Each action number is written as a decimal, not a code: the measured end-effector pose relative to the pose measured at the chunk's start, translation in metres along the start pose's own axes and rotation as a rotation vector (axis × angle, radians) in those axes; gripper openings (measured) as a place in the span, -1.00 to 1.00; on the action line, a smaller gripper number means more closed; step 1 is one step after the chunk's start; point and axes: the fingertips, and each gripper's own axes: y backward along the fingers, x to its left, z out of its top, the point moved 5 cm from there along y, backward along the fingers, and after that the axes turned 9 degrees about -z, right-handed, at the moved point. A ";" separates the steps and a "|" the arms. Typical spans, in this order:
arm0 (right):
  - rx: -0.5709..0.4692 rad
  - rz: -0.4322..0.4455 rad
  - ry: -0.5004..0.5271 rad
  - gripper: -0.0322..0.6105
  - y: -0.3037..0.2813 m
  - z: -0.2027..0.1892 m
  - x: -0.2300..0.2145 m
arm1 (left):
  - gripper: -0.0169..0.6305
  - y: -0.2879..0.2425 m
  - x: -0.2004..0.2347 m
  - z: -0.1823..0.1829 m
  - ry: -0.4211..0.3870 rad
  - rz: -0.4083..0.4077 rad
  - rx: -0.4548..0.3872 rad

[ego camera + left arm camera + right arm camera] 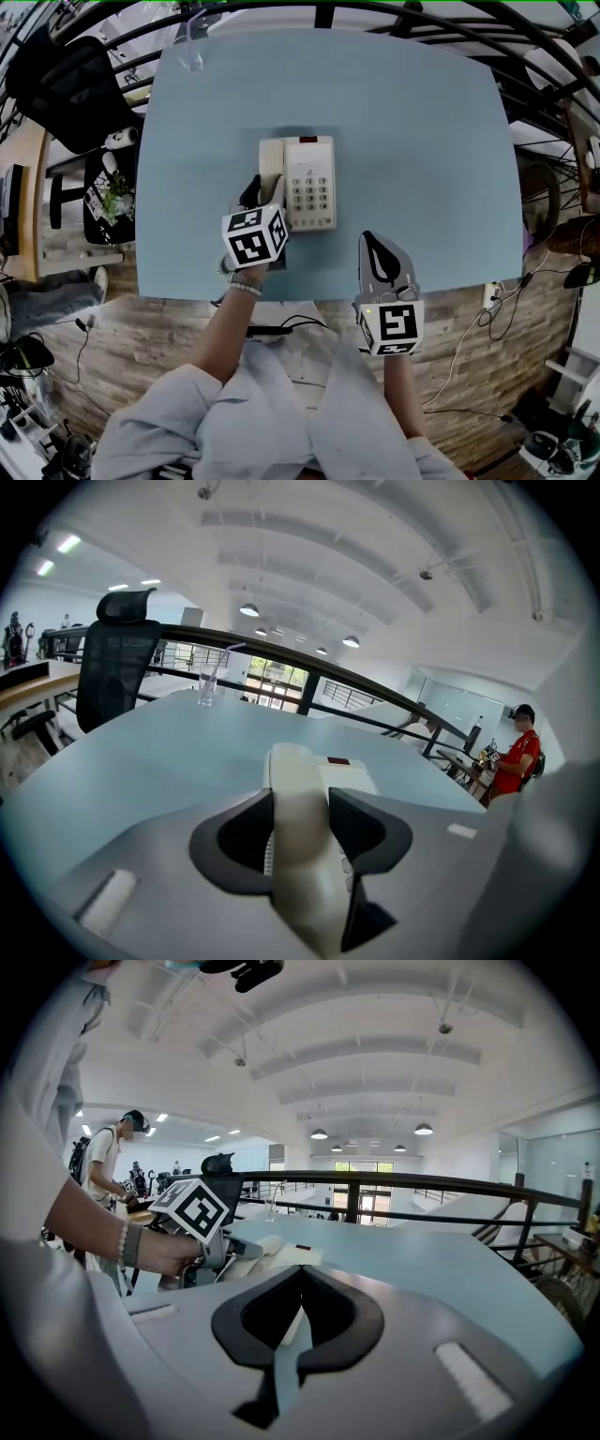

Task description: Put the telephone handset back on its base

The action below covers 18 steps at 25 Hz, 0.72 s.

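A cream telephone base (310,182) with a keypad stands mid-table. Its cream handset (271,167) lies along the base's left side; whether it rests fully in the cradle I cannot tell. My left gripper (265,191) is shut on the handset's near end. In the left gripper view the handset (302,855) fills the gap between the dark pads (358,829), with the base (345,778) just beyond. My right gripper (367,238) hovers at the table's near edge, right of the phone, shut with nothing in it; its tips meet in the right gripper view (300,1272).
The phone sits on a light blue table (422,141). A clear glass (190,52) stands at the far left corner. A black office chair (61,84) is beyond the left edge. A railing (375,700) runs behind, and a person in red (517,757) stands far right.
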 end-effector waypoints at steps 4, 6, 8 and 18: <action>0.000 0.001 0.000 -0.88 0.001 -0.001 0.002 | -0.36 -0.002 -0.001 -0.002 0.030 0.011 -0.006; 0.001 0.001 0.000 -0.88 0.002 0.000 0.003 | -0.36 -0.002 -0.002 -0.002 0.029 0.011 -0.005; 0.003 0.002 0.000 -0.88 0.002 0.000 0.003 | -0.36 -0.002 -0.001 -0.001 0.029 0.000 -0.004; -0.001 0.004 0.004 -0.88 0.000 0.000 0.008 | -0.36 -0.005 -0.002 0.000 -0.041 -0.140 0.042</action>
